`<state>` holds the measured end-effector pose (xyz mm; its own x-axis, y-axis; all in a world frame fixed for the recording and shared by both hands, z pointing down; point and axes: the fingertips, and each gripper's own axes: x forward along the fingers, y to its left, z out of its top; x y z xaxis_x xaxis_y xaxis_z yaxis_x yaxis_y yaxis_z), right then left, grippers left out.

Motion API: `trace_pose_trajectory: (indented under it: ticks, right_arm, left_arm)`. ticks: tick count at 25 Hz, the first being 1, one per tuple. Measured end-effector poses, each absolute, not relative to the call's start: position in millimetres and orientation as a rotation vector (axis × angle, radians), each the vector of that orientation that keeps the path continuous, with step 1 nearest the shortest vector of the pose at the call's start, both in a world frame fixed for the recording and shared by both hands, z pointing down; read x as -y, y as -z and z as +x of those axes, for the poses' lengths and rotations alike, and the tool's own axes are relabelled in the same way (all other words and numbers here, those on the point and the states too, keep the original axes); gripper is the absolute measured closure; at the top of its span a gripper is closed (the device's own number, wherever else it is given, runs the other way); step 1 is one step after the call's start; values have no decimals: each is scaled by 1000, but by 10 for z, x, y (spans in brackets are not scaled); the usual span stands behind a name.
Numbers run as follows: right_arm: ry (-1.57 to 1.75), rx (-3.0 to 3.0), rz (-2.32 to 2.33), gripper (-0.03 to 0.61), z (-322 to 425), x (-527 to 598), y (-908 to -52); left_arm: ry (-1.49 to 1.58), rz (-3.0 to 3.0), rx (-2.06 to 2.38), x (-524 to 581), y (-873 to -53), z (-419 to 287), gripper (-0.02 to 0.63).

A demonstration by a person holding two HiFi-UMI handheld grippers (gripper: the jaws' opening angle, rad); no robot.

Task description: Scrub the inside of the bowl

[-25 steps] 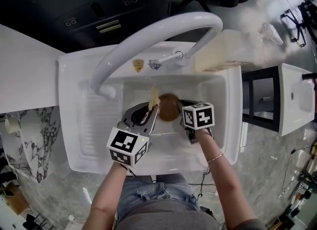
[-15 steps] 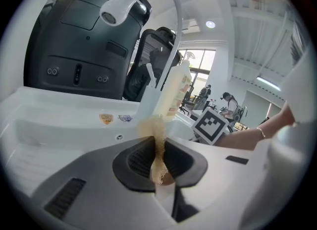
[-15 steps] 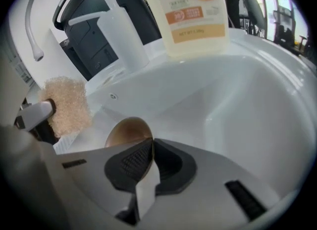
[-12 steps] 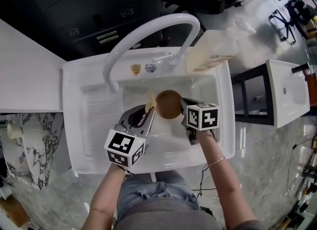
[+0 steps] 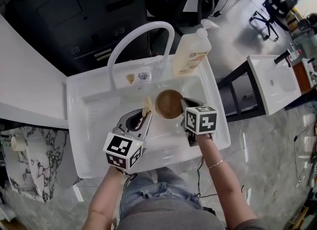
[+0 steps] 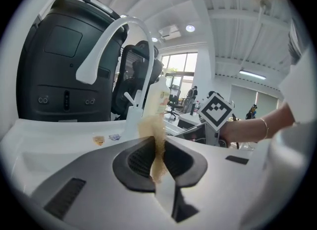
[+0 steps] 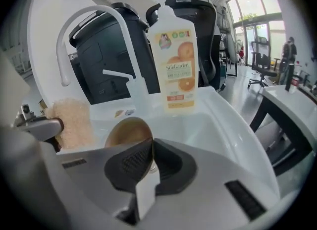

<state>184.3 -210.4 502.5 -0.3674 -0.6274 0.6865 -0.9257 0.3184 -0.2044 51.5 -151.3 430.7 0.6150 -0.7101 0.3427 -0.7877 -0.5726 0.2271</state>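
Over white office sink [image 5: 84,125], we clamp sponge [image 5: 147,105] in left gripper [image 5: 145,115], bowl [image 5: 168,104] rim in right gripper [image 5: 184,105]; only right gripper view shows bottle [image 7: 177,60] label.

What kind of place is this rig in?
Probably an open-plan office or lab, not a home kitchen. A freestanding white sink with a tap stands on a polished floor, office chairs sit behind it, and a second sink unit is on the right.

A white sink [image 5: 91,125] carried a soap bottle [image 5: 190,50] upright on its back rim, just beside the arched tap [image 5: 148,26].
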Motion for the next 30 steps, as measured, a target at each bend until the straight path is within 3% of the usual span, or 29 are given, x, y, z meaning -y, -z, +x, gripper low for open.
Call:
trace_pose_trajectory:
  ticks: [17, 22, 30]
  right_arm:
    - [-558, 2216, 1505, 557, 1585, 1615, -4179]
    - [-419, 2206, 1512, 557, 1463, 1503, -4016]
    - [-373, 2178, 1510, 557, 1394, 1338, -4061]
  left_arm:
    - [-330, 2758, 1157, 1152, -3693, 642, 568]
    - [-552, 2921, 1197, 1120, -3618, 680, 568]
    - [-1199, 3070, 1142, 1010, -3937, 779, 569]
